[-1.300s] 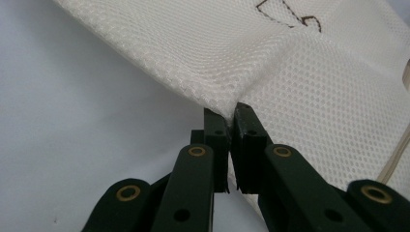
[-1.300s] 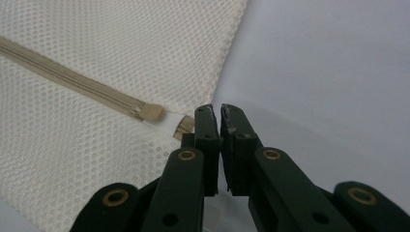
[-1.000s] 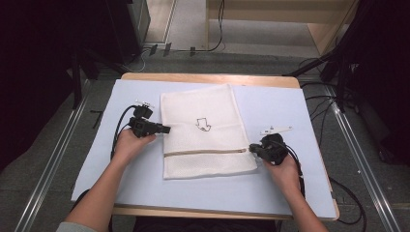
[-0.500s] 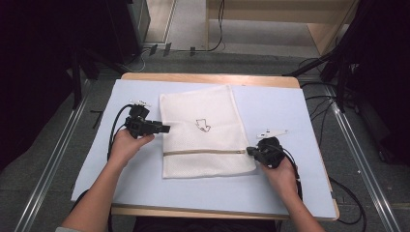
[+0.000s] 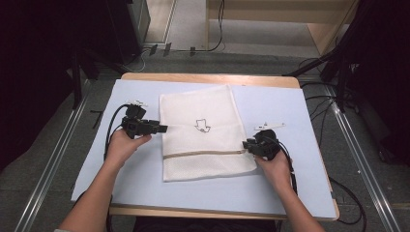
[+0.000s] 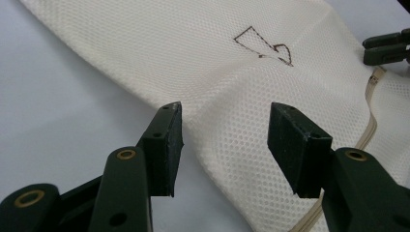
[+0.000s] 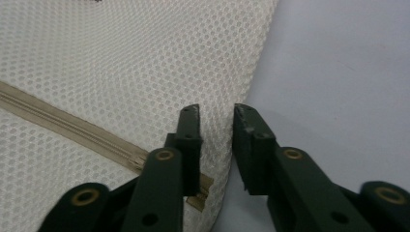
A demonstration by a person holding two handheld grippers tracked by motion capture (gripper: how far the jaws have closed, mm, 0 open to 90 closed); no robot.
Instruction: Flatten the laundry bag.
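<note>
Cream honeycomb-mesh laundry bag (image 5: 203, 135), flat, folded; beige zipper (image 7: 63, 128); stitched arrow outline (image 6: 263, 46). Left gripper (image 6: 225, 140) released, just been opening. Right gripper (image 7: 216, 145) just been opening, edge between jaws.

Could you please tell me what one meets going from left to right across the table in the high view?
Left gripper → arrow mark on the white mesh bag → right gripper → small white piece.

This looks like a lab or recording studio: a wooden counter (image 5: 208, 77) under a pale blue sheet (image 5: 290, 106) stands on grey carpet between metal floor rails (image 5: 48, 159), amid loose cables (image 5: 319, 104) and dark equipment stands (image 5: 77, 77).
</note>
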